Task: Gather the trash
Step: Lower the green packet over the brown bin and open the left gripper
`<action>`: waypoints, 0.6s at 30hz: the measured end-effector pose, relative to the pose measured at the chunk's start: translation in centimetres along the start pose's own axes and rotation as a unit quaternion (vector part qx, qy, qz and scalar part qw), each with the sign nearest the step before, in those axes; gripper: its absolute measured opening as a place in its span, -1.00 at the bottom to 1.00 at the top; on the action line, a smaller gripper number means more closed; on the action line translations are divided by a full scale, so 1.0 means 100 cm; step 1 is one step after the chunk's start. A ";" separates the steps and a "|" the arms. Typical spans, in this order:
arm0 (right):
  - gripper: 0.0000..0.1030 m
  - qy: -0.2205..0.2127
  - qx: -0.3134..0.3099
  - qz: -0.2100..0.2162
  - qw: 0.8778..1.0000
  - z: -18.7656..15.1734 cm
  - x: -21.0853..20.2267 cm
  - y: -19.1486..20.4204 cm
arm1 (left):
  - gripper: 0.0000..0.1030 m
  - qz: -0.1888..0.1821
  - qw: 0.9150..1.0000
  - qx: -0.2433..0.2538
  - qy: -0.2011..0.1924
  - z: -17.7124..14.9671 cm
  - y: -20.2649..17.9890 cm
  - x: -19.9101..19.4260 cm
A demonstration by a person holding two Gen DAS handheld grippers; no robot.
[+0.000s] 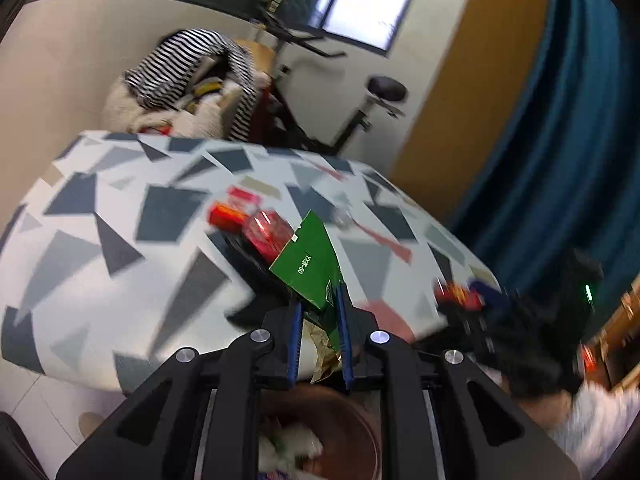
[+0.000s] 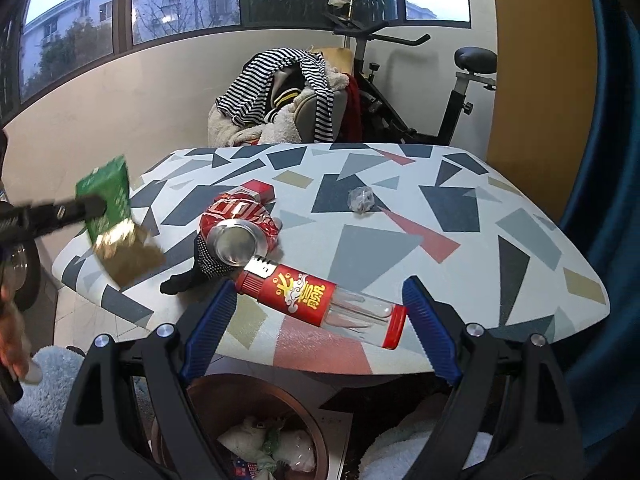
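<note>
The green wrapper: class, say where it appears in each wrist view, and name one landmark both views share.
Left wrist view: the green wrapper sits at centre, pinched in the left tool, sticking up over the table.
Right wrist view: it is at the left edge, held beyond the table's left side, its gold inner face hanging below.
Shared landmark: the crushed red can on the patterned table.

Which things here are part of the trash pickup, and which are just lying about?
Part of the job:
- green wrapper, held by the left gripper
- crushed can
- red-capped bottle
- red box
- bin

Lying about:
- exercise bike
- striped clothes
- black glove
- curtain
</note>
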State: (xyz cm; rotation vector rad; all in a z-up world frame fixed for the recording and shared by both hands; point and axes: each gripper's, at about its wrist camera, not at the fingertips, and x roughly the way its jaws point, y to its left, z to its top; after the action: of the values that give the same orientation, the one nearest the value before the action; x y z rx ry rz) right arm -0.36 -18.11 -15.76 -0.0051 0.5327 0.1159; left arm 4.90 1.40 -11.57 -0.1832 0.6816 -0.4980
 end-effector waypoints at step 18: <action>0.64 0.023 -0.016 0.000 1.000 -0.032 0.014 0.004 | 0.30 0.008 0.997 -0.005 0.080 -0.094 0.010 0.017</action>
State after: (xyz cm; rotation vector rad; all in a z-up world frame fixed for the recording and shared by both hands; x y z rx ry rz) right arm -0.88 -17.69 -19.24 -0.0396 0.5763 0.1255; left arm 0.41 1.39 -20.02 -0.1488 0.8407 -0.4973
